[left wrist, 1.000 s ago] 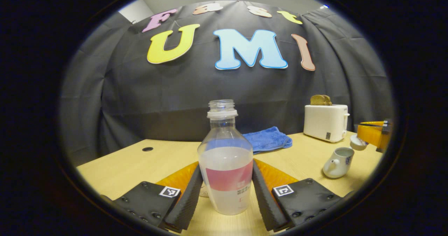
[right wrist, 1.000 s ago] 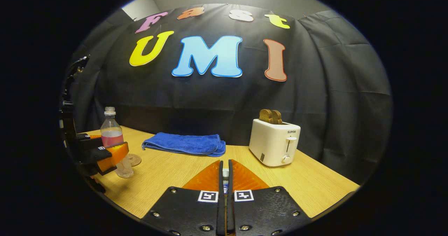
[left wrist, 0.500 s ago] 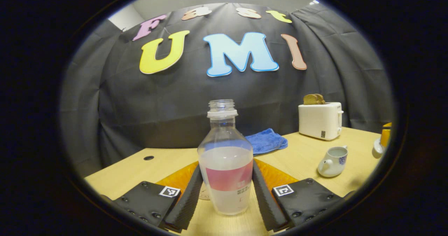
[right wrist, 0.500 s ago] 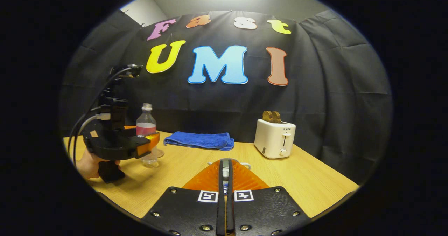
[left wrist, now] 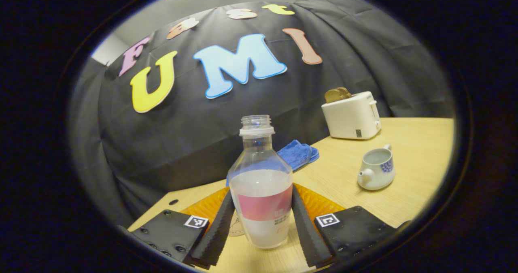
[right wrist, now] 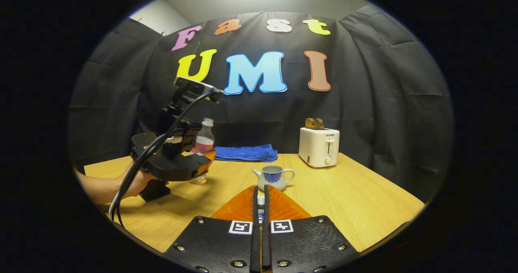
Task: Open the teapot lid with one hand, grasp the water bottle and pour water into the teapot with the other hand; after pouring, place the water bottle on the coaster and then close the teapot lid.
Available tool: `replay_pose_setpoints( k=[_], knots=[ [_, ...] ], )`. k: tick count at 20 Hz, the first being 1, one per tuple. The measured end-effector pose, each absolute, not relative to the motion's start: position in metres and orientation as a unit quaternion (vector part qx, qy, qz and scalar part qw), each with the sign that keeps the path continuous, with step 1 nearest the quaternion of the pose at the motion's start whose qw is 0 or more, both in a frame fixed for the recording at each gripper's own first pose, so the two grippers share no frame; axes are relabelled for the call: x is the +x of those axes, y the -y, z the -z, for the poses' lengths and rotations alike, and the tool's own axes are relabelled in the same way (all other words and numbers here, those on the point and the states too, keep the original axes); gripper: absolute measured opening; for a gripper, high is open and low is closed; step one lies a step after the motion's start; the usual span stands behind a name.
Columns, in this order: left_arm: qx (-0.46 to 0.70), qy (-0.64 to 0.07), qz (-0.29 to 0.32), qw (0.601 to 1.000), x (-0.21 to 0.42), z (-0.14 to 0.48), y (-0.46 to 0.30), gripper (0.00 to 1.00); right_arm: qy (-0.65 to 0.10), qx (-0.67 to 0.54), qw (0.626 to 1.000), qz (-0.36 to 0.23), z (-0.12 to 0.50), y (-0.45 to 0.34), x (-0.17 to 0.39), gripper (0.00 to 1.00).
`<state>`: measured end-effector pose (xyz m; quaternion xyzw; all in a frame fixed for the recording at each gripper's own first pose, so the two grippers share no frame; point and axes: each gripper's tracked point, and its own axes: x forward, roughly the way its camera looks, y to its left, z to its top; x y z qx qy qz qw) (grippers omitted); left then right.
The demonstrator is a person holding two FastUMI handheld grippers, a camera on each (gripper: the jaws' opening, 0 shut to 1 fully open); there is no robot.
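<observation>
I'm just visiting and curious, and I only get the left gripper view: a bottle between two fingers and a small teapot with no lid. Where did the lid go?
Observer: The right gripper seems to have it. In the right gripper view, a small white piece, likely the teapot lid, is pinched between its nearly closed fingers.
Operator: Where is that gripper relative to the pot?
Observer: It is set back from the teapot, which stands on the table just beyond its fingertips, not touching them.
Operator: Who moves my gripper?
Observer: A person's hand grips a handle under the left gripper, and cables hang down beside it.
</observation>
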<state>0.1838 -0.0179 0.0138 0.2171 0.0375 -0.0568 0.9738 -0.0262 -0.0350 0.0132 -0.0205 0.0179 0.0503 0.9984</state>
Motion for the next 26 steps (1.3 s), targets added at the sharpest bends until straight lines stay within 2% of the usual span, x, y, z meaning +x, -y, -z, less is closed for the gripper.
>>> replay_pose_setpoints(
  k=[14, 19, 26],
  knots=[
    [0.426, -0.081, 0.110, 0.894, 0.200, 0.016, 0.073, 0.86, -0.017, -0.006, 0.999, -0.040, -0.008, 0.049, -0.055, 0.02],
    [0.518, -0.090, 0.113, 0.843, 0.205, 0.023, 0.084, 0.86, -0.018, -0.001, 0.999, -0.039, -0.007, 0.051, -0.055, 0.02],
    [0.580, -0.096, 0.111, 0.801, 0.211, 0.029, 0.090, 0.86, -0.032, 0.015, 0.999, -0.036, 0.003, 0.057, -0.052, 0.02]
  ],
)
